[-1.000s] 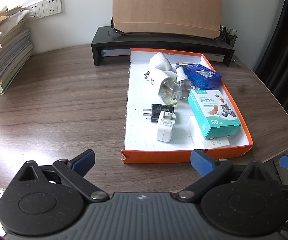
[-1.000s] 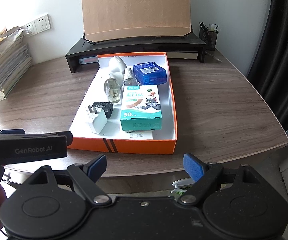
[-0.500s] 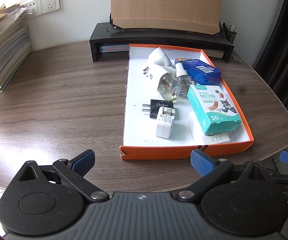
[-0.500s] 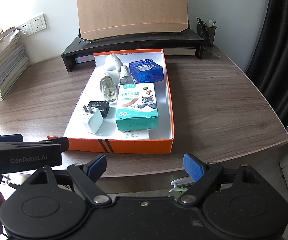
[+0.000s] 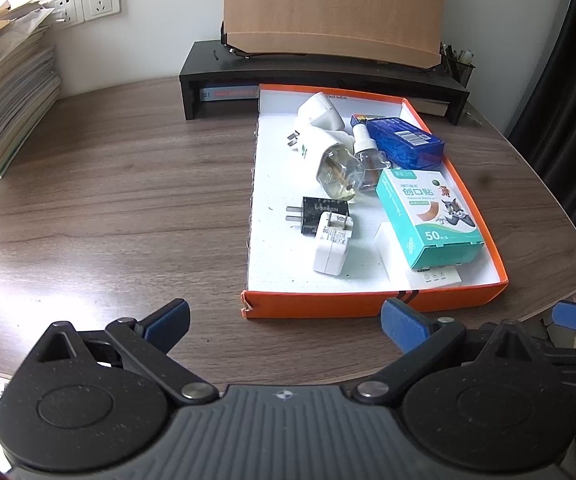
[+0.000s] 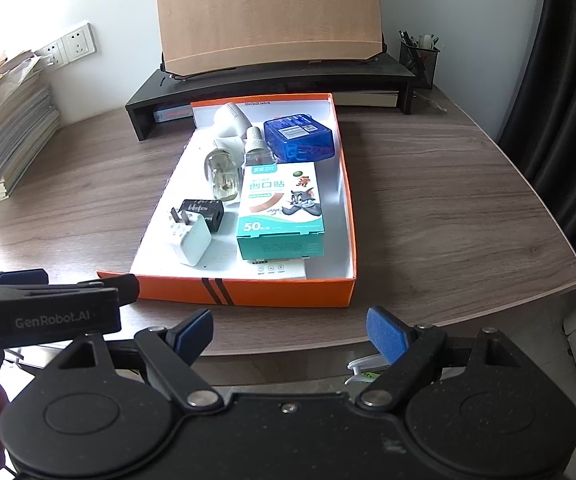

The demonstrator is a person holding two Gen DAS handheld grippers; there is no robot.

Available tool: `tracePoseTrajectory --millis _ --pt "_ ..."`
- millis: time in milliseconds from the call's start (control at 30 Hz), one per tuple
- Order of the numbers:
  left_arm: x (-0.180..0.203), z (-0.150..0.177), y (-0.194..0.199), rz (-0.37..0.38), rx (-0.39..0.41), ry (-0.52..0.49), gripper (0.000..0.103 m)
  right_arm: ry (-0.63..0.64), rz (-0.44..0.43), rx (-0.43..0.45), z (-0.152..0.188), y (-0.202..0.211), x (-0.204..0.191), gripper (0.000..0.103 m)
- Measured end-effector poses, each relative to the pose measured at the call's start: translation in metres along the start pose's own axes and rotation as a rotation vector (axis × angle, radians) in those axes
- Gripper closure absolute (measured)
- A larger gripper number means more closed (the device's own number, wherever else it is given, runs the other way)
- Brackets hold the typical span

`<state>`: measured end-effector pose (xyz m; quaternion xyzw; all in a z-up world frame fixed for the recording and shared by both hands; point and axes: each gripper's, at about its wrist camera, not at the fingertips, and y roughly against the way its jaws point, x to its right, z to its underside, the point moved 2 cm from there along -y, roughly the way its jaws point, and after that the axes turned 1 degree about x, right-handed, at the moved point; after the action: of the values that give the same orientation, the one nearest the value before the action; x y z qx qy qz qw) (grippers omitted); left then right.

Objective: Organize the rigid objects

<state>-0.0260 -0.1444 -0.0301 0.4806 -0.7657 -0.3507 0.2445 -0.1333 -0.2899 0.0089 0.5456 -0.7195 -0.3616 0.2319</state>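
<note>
An orange box lid (image 5: 367,304) (image 6: 248,292) lies on the wooden desk and holds several items. Inside are a teal bandage box (image 5: 427,216) (image 6: 280,208), a blue box (image 5: 403,142) (image 6: 299,138), a white charger (image 5: 331,246) (image 6: 188,240), a black charger (image 5: 321,216) (image 6: 204,212), two white plug-in vaporizers (image 5: 319,114) (image 6: 230,120) and a small bottle (image 5: 367,152) (image 6: 256,148). My left gripper (image 5: 284,322) is open and empty, in front of the lid's near edge. My right gripper (image 6: 288,330) is open and empty, near the desk's front edge.
A black monitor stand (image 5: 319,72) (image 6: 272,80) with a brown board on it stands behind the lid. A stack of papers (image 5: 4,112) (image 6: 4,140) sits at the left. A pen holder (image 6: 419,60) is at the back right. Dark curtain hangs on the right.
Both grippers have moved slightly forward and nearer the lid, so it looks larger. Both stay open; nothing in the lid has moved.
</note>
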Motion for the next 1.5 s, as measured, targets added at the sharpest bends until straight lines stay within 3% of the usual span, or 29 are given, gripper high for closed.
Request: tracePoseTrajectory --millis 1500 --pt "0.0039 -0.004 -0.0035 0.038 0.01 -0.026 0.0 -0.019 0.038 0.002 -0.0028 0.0014 0.0025 0.004"
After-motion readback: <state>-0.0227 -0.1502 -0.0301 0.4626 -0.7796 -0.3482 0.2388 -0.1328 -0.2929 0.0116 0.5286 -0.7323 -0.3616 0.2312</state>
